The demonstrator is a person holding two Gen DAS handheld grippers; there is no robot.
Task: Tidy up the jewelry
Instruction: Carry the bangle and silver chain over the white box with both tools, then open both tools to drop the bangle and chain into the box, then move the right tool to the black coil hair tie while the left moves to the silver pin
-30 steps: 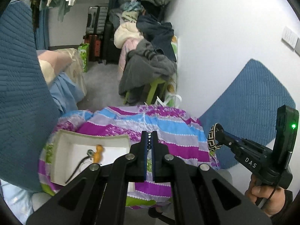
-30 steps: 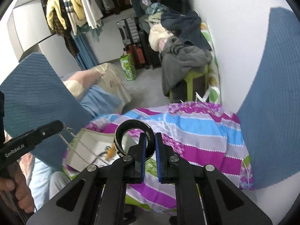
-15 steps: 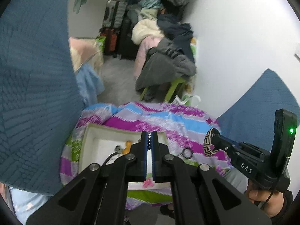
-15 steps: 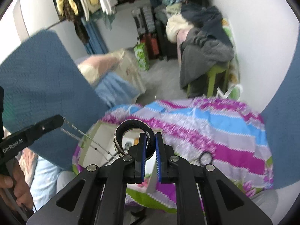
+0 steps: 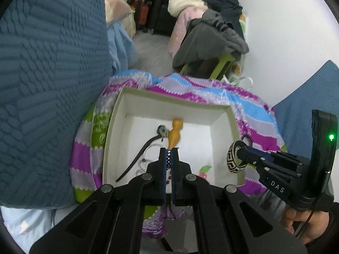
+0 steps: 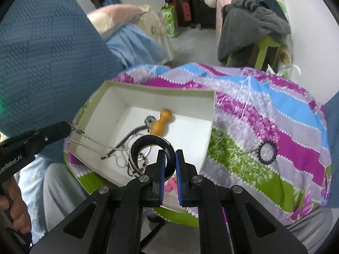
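Note:
A white open box [image 5: 173,103] [image 6: 156,91] sits on a striped purple, blue and green cloth. Inside lie an orange gourd-shaped pendant [image 5: 174,133] [image 6: 162,123], a dark cord with a metal charm [image 5: 146,146] [image 6: 149,120] and thin chains. My left gripper [image 5: 168,154] [image 6: 67,128] is shut on a silver chain necklace [image 6: 93,142] that hangs down into the box. My right gripper [image 6: 170,157] [image 5: 238,156] is shut on a black-and-cream patterned bangle [image 6: 148,146] [image 5: 234,159], held over the box's right part.
A small black beaded ring [image 6: 267,151] lies on the cloth right of the box. Blue quilted cushions [image 5: 48,74] rise at the left and the far right. A green stool piled with grey clothes [image 5: 209,40] stands beyond by the white wall. A hand [image 5: 305,222] grips the right tool.
Both grippers have come down and forward over the box, which looms larger and more from above. The chain now reaches into the box, and the bangle has moved over its right edge.

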